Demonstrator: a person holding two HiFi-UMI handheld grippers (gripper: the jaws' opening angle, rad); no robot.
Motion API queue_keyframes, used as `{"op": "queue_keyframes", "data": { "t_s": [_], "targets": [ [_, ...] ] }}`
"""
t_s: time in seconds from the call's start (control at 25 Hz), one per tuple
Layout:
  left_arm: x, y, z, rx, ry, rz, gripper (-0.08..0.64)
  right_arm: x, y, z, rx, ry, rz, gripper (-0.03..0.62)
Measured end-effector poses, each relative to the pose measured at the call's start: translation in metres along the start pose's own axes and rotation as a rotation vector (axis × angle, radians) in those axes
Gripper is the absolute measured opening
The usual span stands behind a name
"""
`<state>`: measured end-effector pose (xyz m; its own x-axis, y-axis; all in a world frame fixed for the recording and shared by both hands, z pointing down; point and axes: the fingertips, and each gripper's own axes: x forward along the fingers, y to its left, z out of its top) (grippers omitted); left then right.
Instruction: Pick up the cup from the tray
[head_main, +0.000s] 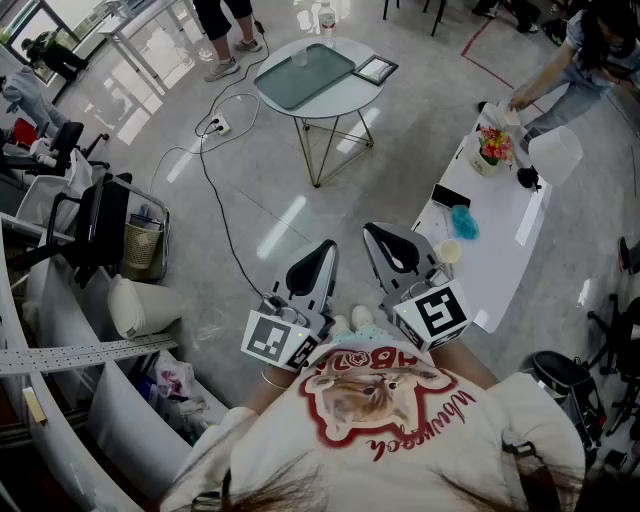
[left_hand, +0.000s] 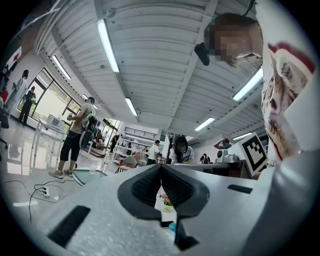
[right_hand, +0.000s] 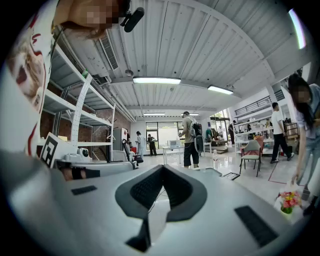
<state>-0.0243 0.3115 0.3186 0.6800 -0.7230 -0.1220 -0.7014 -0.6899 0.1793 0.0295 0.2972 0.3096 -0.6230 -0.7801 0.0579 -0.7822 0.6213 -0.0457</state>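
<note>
Cable crosses floor btw closed, empty left gripper, right gripper & tray on round table.

The floor is seen as glossy, with lights mirrored in it. At twelve o'clock the table is shown with a smooth pale top on thin metal legs (brass-toned). The tray on it looks matt, and the cup clear. The left gripper and right gripper are cased in grainy matt grey plastic, with black ribbed pads. The shirt is printed cloth.
</note>
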Motion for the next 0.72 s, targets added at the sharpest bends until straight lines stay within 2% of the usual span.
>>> {"op": "queue_keyframes", "data": {
  "t_s": [0.52,0.72],
  "targets": [
    [-0.0059,0.0026,0.0041,0.006,-0.003,0.002,0.014,0.0012,0.0031,-0.0030,0.002,0.004,-0.012,0.026],
    [-0.0009,-0.0019,0.0024,-0.013,0.010,-0.003,0.014,0.0001,-0.0004,-0.0057,0.005,0.005,-0.011,0.026]
  ]
}}
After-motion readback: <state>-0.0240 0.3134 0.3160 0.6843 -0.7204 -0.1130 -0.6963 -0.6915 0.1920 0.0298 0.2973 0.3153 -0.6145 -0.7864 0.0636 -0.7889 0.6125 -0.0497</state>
